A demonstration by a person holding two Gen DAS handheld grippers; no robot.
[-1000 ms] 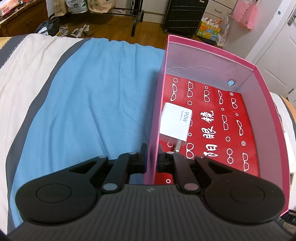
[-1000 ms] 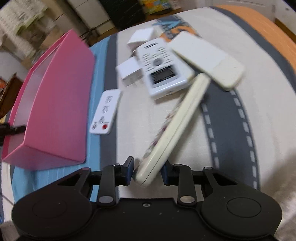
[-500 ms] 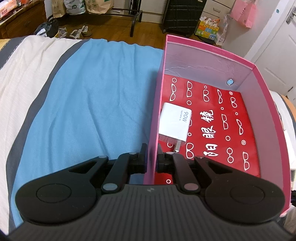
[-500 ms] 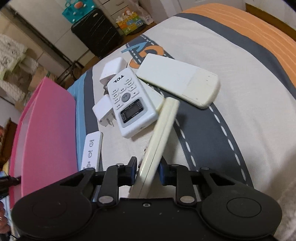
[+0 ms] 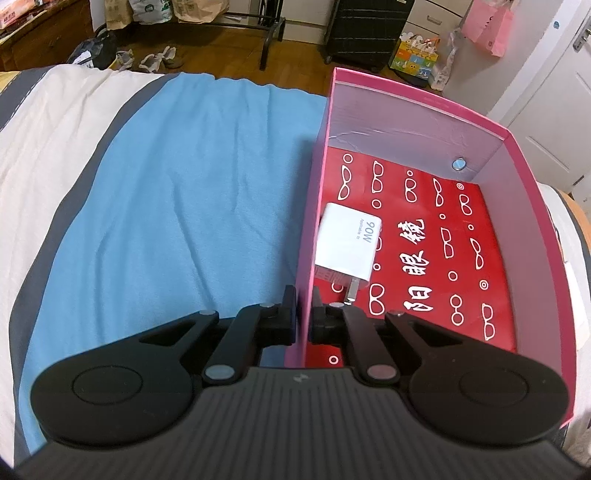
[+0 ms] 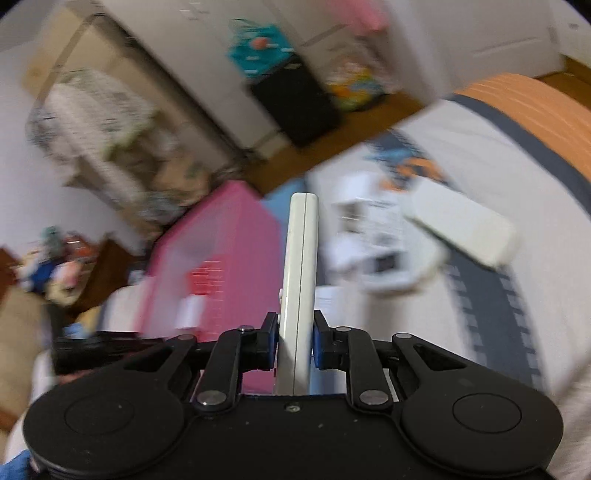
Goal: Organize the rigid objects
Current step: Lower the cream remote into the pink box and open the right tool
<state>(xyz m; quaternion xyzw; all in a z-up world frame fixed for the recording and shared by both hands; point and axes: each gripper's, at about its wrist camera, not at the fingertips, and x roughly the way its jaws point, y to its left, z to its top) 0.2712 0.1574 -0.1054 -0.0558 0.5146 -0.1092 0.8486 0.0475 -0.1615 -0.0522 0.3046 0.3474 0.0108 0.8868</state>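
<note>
My left gripper is shut on the left wall of the pink box, which has a red printed floor. A white 90W charger lies inside, against that wall. My right gripper is shut on a long cream remote, held on edge in the air and pointing forward. In the blurred right wrist view the pink box lies ahead to the left. A white TCL remote and a flat cream remote lie on the bed to the right.
The box sits on a blue cloth over a striped bedspread. Beyond the bed's far edge are wood floor, a black suitcase and a white door. White chargers lie blurred behind the TCL remote.
My right gripper has lifted the long cream remote off the bed and swung it left toward the pink box. My left gripper has kept its hold on the box wall.
</note>
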